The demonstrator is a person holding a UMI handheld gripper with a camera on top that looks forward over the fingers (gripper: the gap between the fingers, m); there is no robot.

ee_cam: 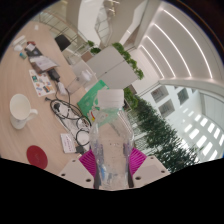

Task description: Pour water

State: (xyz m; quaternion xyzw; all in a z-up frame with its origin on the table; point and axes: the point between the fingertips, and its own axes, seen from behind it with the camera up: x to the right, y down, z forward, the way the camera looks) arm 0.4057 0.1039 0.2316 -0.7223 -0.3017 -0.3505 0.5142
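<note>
Where the pale tabletop (45, 95) spreads out beyond the fingers, papers (38, 62) and a dark cable (62, 112) lie scattered near a white mug (20, 110) and a red disc (37, 155). Clear ridged plastic water bottle (112, 140), white-capped, long axis upright, cap pointing away from the fingers. Gripper (110, 163) clamped on its body, pink pads (90, 160) pressing either side.

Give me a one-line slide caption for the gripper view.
Gripper holding a clear plastic water bottle between its pink pads, above a desk with a white cup off to one side.
</note>
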